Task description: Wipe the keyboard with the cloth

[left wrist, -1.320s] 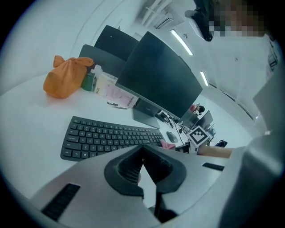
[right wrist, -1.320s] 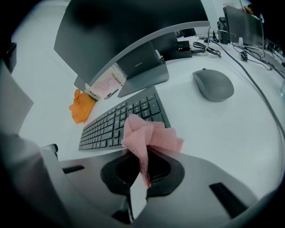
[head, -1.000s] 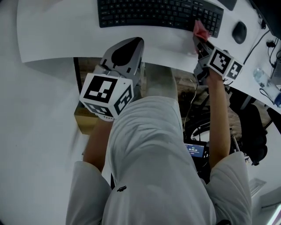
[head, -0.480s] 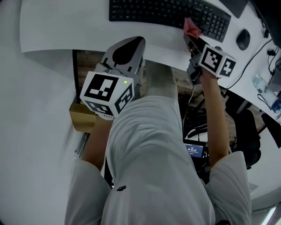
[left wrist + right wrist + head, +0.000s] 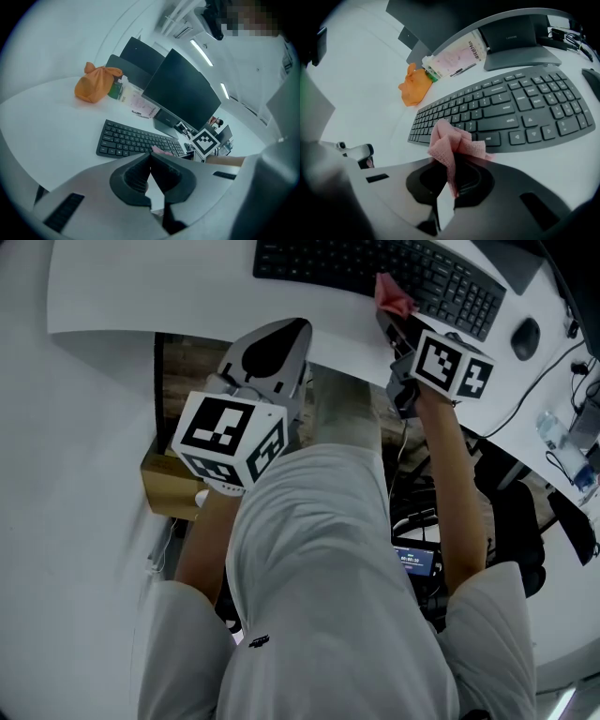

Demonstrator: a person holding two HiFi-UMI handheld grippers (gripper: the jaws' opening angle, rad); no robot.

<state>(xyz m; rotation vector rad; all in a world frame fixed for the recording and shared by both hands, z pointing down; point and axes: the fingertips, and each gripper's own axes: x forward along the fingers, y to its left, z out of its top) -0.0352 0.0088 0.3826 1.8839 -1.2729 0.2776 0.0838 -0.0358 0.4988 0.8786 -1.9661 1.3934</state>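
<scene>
Pink cloth (image 5: 452, 143) is pinched, bunched up, between the jaws of the right gripper (image 5: 449, 176) and held at the near edge of the black keyboard (image 5: 511, 110) on the white desk (image 5: 141, 296). The left gripper (image 5: 151, 159) is held off the desk edge, well apart from the keyboard — jaws pressed together, nothing between.

In the head view the keyboard (image 5: 375, 268) ran off the top edge, and the cloth (image 5: 394, 296) covered a few keys. Whether they touched could not be told. The jaws of the right gripper (image 5: 386, 320) were hidden there behind its own body. The left gripper (image 5: 274, 338) hid part of the box (image 5: 161, 487). The mouse (image 5: 593, 80) was cut by the picture's edge, and the print on the papers (image 5: 457, 55) was too small to read.
</scene>
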